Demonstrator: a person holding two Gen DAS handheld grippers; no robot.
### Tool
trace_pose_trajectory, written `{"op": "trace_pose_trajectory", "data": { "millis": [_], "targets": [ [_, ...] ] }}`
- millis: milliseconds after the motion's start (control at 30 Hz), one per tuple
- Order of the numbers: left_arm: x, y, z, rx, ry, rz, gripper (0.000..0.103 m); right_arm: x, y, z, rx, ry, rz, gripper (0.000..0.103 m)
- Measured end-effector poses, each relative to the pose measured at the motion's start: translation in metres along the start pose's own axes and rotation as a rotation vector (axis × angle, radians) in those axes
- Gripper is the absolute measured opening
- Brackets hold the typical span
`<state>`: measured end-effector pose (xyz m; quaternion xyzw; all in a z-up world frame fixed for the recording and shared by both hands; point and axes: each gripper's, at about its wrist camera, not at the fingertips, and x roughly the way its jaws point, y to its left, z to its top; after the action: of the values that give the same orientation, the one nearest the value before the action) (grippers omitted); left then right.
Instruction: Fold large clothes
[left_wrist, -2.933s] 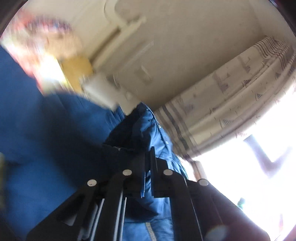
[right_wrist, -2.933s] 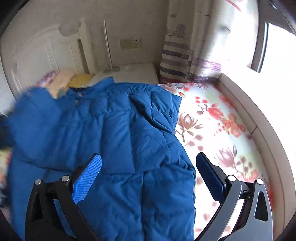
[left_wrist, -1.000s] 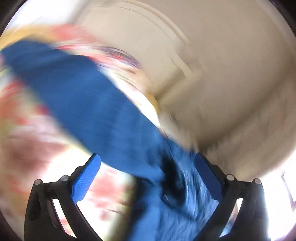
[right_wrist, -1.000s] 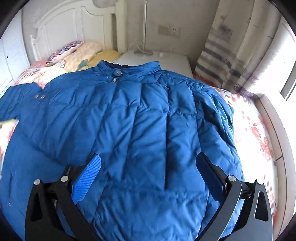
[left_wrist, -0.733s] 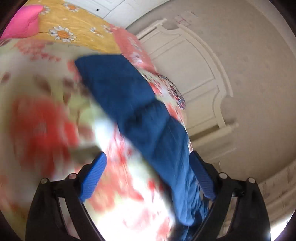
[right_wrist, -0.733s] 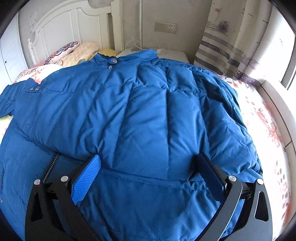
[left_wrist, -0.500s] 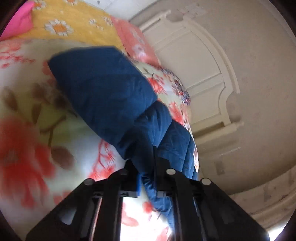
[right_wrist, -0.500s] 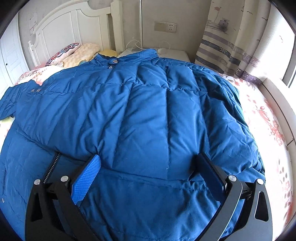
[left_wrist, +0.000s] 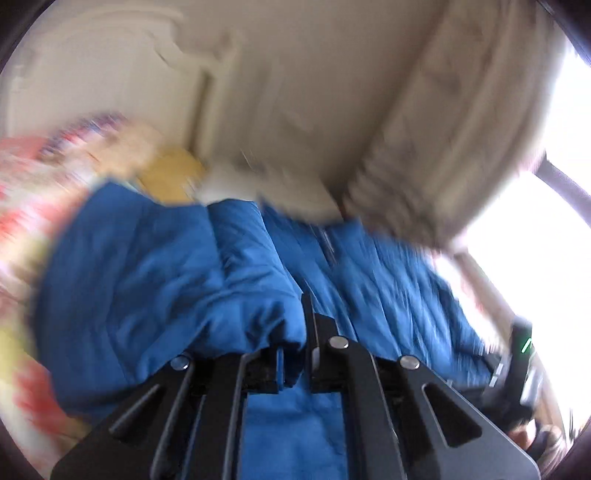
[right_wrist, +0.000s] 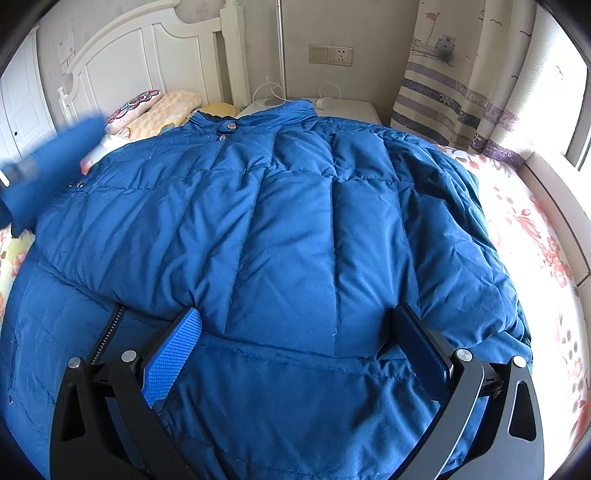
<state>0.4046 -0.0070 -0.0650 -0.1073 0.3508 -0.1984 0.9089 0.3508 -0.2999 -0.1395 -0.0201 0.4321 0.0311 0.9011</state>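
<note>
A big blue puffer jacket (right_wrist: 295, 221) lies spread on the bed, collar toward the headboard. My right gripper (right_wrist: 297, 317) hangs open just above its lower part, one finger on each side of a quilted panel, pads not pressing. My left gripper (left_wrist: 297, 350) is shut on the cuff end of the jacket's sleeve (left_wrist: 177, 288), which bulges over the left finger. The jacket's body (left_wrist: 388, 288) lies beyond it. From the right wrist view that lifted sleeve (right_wrist: 55, 155) is a blue blur at the far left. The left wrist view is motion-blurred.
The floral bed sheet (right_wrist: 524, 229) shows to the right of the jacket, bounded by a window ledge (right_wrist: 554, 199). Pillows (right_wrist: 159, 110) lie against the white headboard (right_wrist: 147, 55). A white nightstand (right_wrist: 351, 107) and a striped curtain (right_wrist: 461, 92) stand behind.
My left gripper closed on the sleeve lying on the sheet and has swung it up and over toward the jacket's body. The right gripper has stayed open over the lower part.
</note>
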Motion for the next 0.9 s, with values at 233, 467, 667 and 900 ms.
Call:
{"op": "trace_pose_trajectory", "data": {
  "millis": [233,467,667,900],
  "targets": [
    [0.049,0.001,-0.030,0.011,0.166,-0.043,0.041,0.001,-0.002,0.000,0.006,0.001,0.012,0.099],
    [-0.034,-0.034,-0.040,0.118,-0.010,-0.052,0.095,0.002,-0.002,0.000,0.009,0.000,0.018,0.099],
    [-0.070,0.001,-0.060,0.074,-0.159,0.218,0.101,0.002,-0.002,0.000,0.005,0.002,0.013,0.099],
    [-0.070,0.097,-0.075,-0.329,-0.149,0.247,0.101,0.002,0.000,0.000,-0.004,0.002,-0.001,0.099]
  ]
}}
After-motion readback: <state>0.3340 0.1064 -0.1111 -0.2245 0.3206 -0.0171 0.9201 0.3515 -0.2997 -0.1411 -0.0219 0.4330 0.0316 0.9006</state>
